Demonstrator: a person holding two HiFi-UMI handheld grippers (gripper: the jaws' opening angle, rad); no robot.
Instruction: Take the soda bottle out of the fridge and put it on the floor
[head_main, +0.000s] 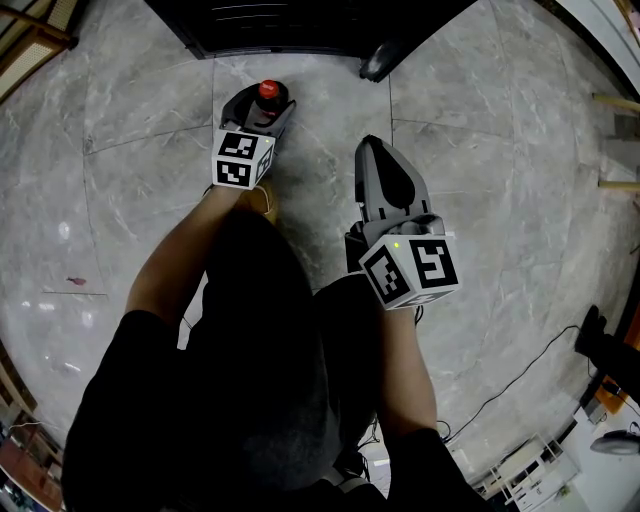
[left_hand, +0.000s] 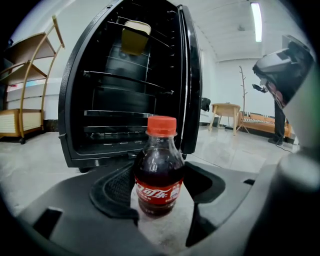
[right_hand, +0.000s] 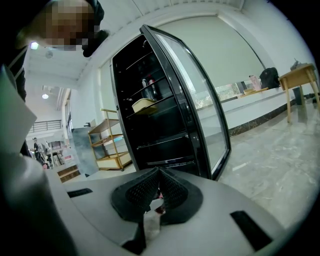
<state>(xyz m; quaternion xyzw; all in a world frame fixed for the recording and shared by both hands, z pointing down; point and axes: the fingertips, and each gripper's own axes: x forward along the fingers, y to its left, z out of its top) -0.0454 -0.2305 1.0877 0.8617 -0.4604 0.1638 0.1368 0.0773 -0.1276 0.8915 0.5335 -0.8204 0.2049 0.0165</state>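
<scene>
From the head, looking down: left tongs (head_main: 261, 99) stretched out ahead and low over the grey marble floor (head_main: 150, 120). Clamped round a soda bottle (head_main: 269, 91), one jaw on either side, red cap up. Bottle upright, near the foot of the dark fridge (head_main: 300, 25) just beyond the tips. Right tongs (head_main: 372, 150) drawn back nearer the body and off to the right of the left ones, well apart from the bottle, jaws pressed together to a point.

Along the left tongs (left_hand: 158, 176): soda bottle (left_hand: 158, 185) dead centre between the jaws, standing on the floor (left_hand: 162, 234), dark drink inside, red label facing back. Jaws held wide, a pad close against each side of the bottle and seemingly touching it. Straight ahead past the tips, the fridge (left_hand: 125, 100), black, wire shelves bare but for a yellow tub (left_hand: 135, 37) high up. Door (left_hand: 190, 85) swung open, edge-on just right of the bottle cap. Off to the left of the jaws, a wooden shelf rack (left_hand: 30, 90).

Along the right tongs (right_hand: 157, 192): pads shut on each other, meeting in a narrow V. Only a small reddish speck in the slit, too small to tell. Beyond the tips, the same fridge (right_hand: 150, 115) with its glass door (right_hand: 195, 100) open to the right.
</scene>
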